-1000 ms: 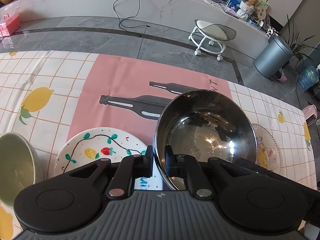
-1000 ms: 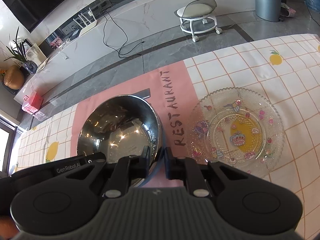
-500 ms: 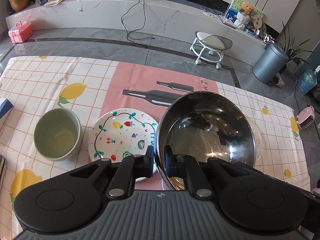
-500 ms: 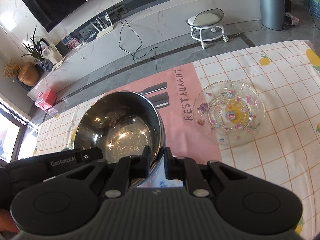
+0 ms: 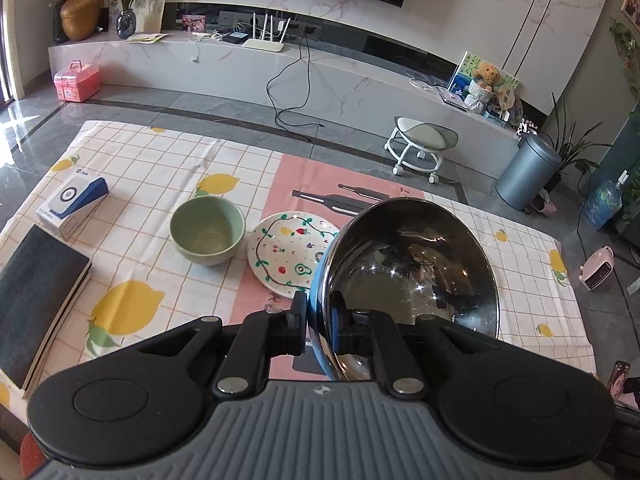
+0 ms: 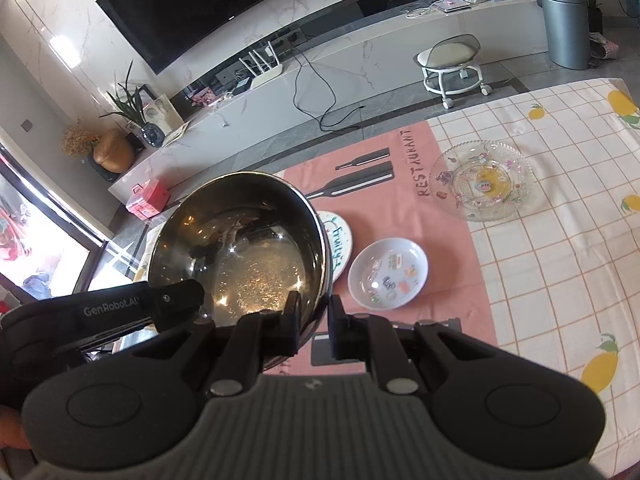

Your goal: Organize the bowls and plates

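On the pink panel of the tablecloth (image 6: pixel 452 216) the word "RESTAURANT" is printed in dark capital letters; it runs up the cloth beside the bottle drawings and next to the glass plate (image 6: pixel 486 180). On the painted white plate (image 6: pixel 339 240), partly hidden behind the steel bowl (image 6: pixel 240 248), the green handwritten word "fruity" can be read. The left gripper (image 6: pixel 140 308), seen in the right wrist view, carries the white brand text "GenRobot.AI" on its black body. The white and blue box (image 5: pixel 72 204) has a small logo, but it is too small to read.
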`<state>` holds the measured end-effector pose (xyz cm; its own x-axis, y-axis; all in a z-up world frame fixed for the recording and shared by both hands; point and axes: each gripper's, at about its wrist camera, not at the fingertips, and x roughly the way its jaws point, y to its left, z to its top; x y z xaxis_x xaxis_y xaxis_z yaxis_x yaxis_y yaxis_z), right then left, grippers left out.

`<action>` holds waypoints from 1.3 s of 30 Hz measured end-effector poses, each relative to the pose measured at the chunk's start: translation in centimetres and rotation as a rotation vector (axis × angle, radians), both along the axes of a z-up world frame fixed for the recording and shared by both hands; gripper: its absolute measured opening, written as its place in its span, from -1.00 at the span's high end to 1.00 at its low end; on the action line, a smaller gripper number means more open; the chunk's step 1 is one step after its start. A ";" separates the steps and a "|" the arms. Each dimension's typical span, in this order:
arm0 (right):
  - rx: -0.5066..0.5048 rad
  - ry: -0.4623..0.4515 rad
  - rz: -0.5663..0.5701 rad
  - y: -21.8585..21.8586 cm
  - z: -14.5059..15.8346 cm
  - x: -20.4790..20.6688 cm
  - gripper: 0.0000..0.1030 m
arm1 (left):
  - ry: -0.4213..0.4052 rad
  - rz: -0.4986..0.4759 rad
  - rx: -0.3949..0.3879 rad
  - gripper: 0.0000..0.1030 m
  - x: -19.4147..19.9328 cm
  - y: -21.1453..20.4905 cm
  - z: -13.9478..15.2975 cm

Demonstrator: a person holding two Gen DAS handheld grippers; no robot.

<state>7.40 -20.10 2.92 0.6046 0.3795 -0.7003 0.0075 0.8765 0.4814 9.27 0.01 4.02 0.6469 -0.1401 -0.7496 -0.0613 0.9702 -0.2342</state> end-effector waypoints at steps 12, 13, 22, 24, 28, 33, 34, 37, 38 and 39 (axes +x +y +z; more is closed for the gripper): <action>0.063 0.020 0.064 1.2 -0.4 -5.7 0.78 | 0.048 0.014 -0.048 0.74 -6.5 3.3 -2.1; 0.061 0.025 0.071 1.5 -0.6 -6.0 0.79 | 0.056 0.016 -0.050 0.74 -7.0 3.6 -2.4; 0.022 0.111 0.126 4.2 -3.8 -6.5 0.80 | 0.162 0.043 -0.072 0.73 -8.3 6.0 -6.3; 0.005 0.126 0.131 4.5 -4.3 -6.4 0.81 | 0.177 0.039 -0.081 0.72 -8.5 6.1 -6.9; -0.014 0.145 0.129 4.6 -4.9 -6.3 0.81 | 0.199 0.023 -0.083 0.71 -8.6 6.1 -7.7; -0.020 0.169 0.119 4.5 -5.6 -6.0 0.83 | 0.211 0.018 -0.079 0.70 -8.6 5.9 -8.1; -0.020 0.173 0.119 4.5 -5.8 -6.0 0.83 | 0.214 0.020 -0.078 0.70 -8.5 5.8 -8.2; -0.021 0.188 0.120 4.6 -6.2 -5.7 0.84 | 0.217 0.025 -0.066 0.69 -8.2 5.8 -8.3; -0.022 0.190 0.120 4.7 -6.3 -5.7 0.84 | 0.221 0.024 -0.061 0.68 -8.2 5.7 -8.3; -0.025 0.195 0.118 4.8 -6.4 -5.6 0.84 | 0.221 0.024 -0.055 0.68 -8.1 5.6 -8.4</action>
